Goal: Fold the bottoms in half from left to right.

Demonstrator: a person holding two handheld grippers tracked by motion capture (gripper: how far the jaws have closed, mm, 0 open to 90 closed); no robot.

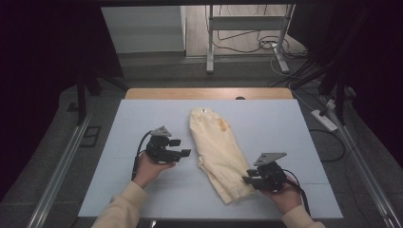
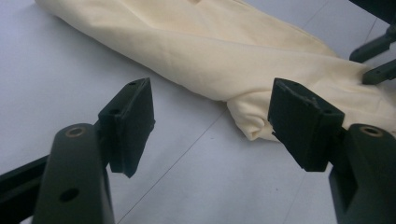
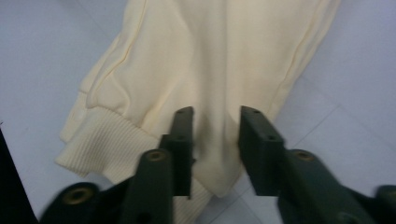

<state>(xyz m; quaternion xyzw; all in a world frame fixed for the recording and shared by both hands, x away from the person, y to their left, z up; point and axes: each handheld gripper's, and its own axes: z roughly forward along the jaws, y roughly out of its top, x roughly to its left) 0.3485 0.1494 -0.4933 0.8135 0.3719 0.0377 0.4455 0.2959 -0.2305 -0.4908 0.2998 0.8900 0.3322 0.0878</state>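
Observation:
A pale yellow garment (image 1: 216, 147) with ribbed cuffs lies folded lengthwise on the light board (image 1: 142, 118), running from the far middle toward the near right. My left gripper (image 1: 180, 147) hovers to its left, open, nothing between its jaws. In the left gripper view the jaws (image 2: 212, 112) frame bare board and a folded corner of the garment (image 2: 233, 51). My right gripper (image 1: 249, 176) is at the garment's near end. In the right gripper view its jaws (image 3: 215, 135) stand apart on either side of a ridge of the cloth (image 3: 210, 60), next to the ribbed hem (image 3: 107, 140).
The board's far edge meets a wooden strip (image 1: 209, 93). Beyond it stand metal stand legs (image 1: 209, 47) with cables. A power strip (image 1: 324, 119) lies on the floor at the right. Bare board lies on either side of the garment.

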